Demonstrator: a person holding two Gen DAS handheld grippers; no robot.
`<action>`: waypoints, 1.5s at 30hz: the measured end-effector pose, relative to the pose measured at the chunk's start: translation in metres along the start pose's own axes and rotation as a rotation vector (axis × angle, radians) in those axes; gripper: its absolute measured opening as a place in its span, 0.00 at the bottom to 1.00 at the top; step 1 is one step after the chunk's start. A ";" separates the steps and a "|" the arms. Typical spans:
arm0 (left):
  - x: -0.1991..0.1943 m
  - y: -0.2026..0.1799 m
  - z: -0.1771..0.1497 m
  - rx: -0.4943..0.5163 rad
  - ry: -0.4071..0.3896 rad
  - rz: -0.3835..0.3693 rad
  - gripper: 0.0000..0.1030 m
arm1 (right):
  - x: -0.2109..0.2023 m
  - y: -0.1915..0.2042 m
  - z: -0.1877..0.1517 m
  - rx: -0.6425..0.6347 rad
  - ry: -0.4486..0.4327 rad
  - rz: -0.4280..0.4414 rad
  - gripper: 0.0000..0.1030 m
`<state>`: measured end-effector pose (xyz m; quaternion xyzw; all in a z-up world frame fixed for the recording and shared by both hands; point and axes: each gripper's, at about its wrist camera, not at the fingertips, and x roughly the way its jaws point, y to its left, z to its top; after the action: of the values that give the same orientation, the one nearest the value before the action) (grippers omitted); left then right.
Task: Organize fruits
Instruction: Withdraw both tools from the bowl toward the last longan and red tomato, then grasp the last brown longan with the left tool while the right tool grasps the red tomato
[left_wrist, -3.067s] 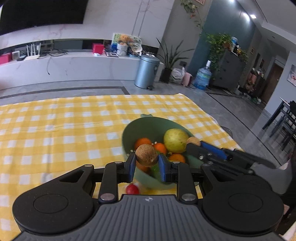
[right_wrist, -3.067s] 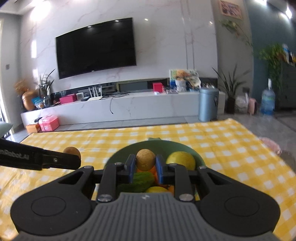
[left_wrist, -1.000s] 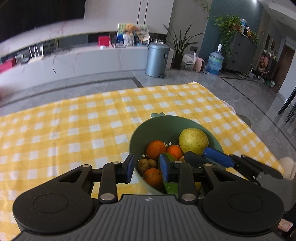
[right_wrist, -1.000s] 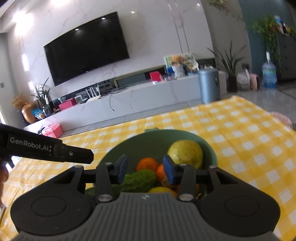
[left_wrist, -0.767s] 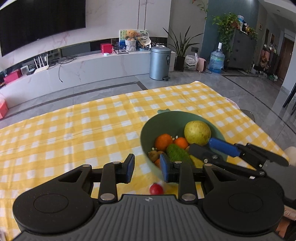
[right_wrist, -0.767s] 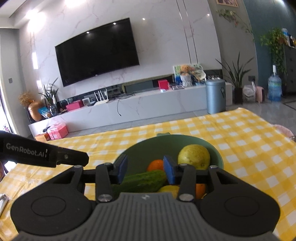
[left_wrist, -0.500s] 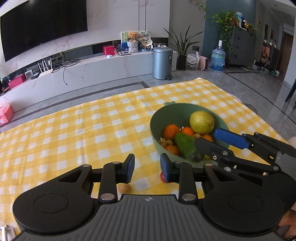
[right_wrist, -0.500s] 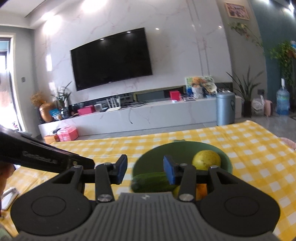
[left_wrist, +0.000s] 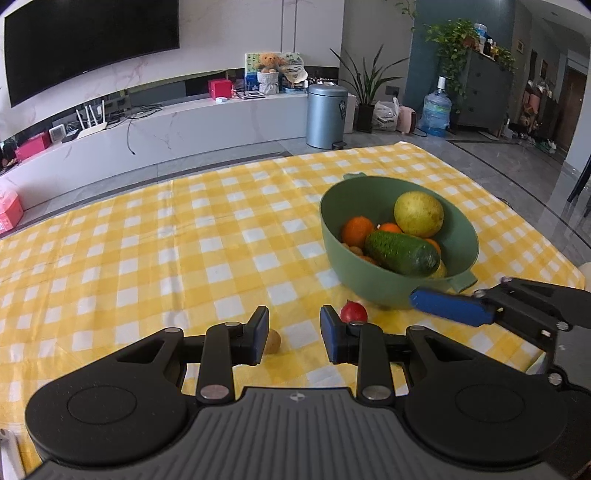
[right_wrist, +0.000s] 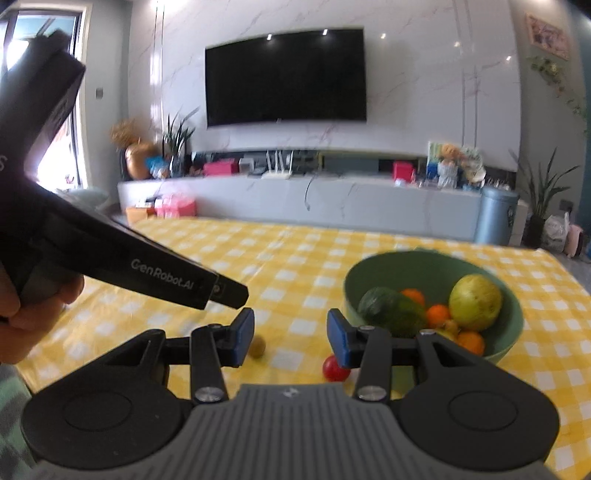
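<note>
Item: 2 loose fruits on a yellow checked tablecloth (left_wrist: 184, 236), both outside the green bowl (left_wrist: 399, 288). Small brown fruit (left_wrist: 274, 340): roundish, no marked long axis, lying at 6 o'clock in the left wrist view, just beside the inner face of the left finger of the left gripper (left_wrist: 294, 334) and partly hidden by it. Small red fruit (left_wrist: 354, 312): round, at about 5 o'clock from the centre of that view, just behind the tip of the right finger and close to the bowl's near wall. Bowl contents: 1 dark green cucumber (left_wrist: 402, 253) lying aslant on top, 1 large yellow-green fruit (left_wrist: 418, 214), several oranges (left_wrist: 357, 229). Left gripper: fingers parted with nothing between them, tilted down toward the cloth; judged the nearer tool for the brown fruit, which sits slightly left of its gap. Right gripper (right_wrist: 290, 334): fingers likewise apart and empty, pointing more nearly level; in its view the brown fruit lies beyond its left finger and the red fruit beside its right finger, at about 6 o'clock. Person's hand (right_wrist: 22, 314) grips the left tool's handle at 9 o'clock.
</note>
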<state>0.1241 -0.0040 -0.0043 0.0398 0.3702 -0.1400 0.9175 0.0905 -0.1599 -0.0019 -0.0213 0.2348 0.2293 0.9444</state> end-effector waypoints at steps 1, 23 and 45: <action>0.003 0.001 -0.002 0.001 0.003 -0.005 0.34 | 0.005 -0.001 -0.001 0.004 0.027 0.013 0.40; 0.066 0.033 -0.033 -0.096 0.059 -0.054 0.34 | 0.076 -0.018 -0.017 0.195 0.234 -0.128 0.37; 0.074 0.039 -0.039 -0.148 0.069 -0.013 0.31 | 0.107 -0.032 -0.026 0.286 0.260 -0.225 0.33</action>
<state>0.1605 0.0230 -0.0847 -0.0259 0.4110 -0.1169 0.9037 0.1775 -0.1468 -0.0752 0.0576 0.3808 0.0823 0.9192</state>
